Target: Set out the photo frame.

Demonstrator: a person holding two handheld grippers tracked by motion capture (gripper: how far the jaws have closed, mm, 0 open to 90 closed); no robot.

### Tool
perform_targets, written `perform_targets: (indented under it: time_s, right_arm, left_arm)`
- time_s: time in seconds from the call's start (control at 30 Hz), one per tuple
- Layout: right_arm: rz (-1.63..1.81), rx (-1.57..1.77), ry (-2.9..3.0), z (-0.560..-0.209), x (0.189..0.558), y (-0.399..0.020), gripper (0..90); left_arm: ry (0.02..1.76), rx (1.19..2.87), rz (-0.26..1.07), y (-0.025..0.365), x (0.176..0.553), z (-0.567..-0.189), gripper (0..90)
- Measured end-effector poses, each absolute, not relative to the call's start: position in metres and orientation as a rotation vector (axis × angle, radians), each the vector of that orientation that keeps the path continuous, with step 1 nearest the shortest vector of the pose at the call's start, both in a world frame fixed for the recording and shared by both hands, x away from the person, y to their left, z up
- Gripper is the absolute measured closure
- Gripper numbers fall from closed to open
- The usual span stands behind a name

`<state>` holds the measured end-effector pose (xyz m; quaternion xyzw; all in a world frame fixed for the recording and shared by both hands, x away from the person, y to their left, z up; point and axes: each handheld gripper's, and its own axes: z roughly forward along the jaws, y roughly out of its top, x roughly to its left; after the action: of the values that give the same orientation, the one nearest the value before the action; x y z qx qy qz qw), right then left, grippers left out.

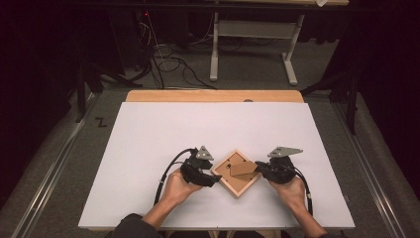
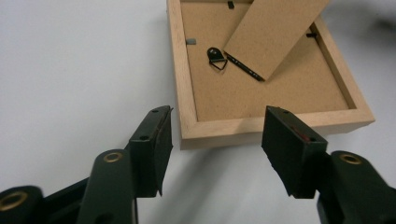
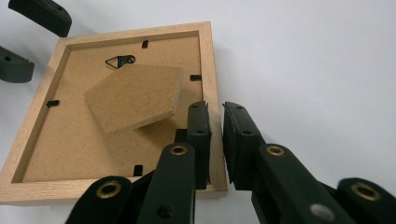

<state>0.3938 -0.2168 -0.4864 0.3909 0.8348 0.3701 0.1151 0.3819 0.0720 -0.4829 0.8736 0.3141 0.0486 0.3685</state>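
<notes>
Wooden picture frame (image 1: pixel 236 173) face-down on the tabletop (image 1: pixel 148 134): my right gripper (image 3: pixel 215 116) clamps its rim, my left gripper (image 2: pixel 217 135) stands open and empty, next to grasp the raised easel stand (image 3: pixel 135 95)

Recording laboratory or test studio. A white work surface (image 1: pixel 218 134) lies on a light wooden table (image 1: pixel 214 95) and stands on grey carpet-like flooring (image 1: pixel 247 64), bounded at both sides by metal floor rails (image 1: pixel 49 168). Behind the table, loose cables (image 1: pixel 168 62) trail across the floor beside the white legs of an adjustable desk frame (image 1: pixel 252 37). The surroundings are dark and curtained, with a small red indicator light (image 1: pixel 146 15) glowing at the rear. A black mark (image 1: pixel 101 122) is set on the floor left of the table.
</notes>
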Motion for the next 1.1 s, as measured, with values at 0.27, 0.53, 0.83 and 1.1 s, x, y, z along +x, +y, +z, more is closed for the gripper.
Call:
perform_targets:
  time_s: [0.27, 0.53, 0.83, 1.1]
  right_arm:
    - [1.100, 1.148, 2.450, -0.487, 0.397, -0.219, 82.5]
    - [1.120, 1.174, 2.452, -0.488, 0.400, -0.222, 82.5]
    - [1.135, 1.188, 2.457, -0.488, 0.402, -0.224, 82.5]
    - [1.140, 1.203, 2.458, -0.488, 0.405, -0.227, 82.6]
  left_arm:
    - [0.788, 2.296, 0.139, 0.067, 0.381, -0.488, 39.2]
    - [0.797, 2.294, 0.139, 0.069, 0.381, -0.491, 39.4]
    - [0.796, 2.336, 0.162, 0.063, 0.381, -0.499, 39.2]
    - [0.803, 2.351, 0.191, 0.060, 0.382, -0.504, 39.8]
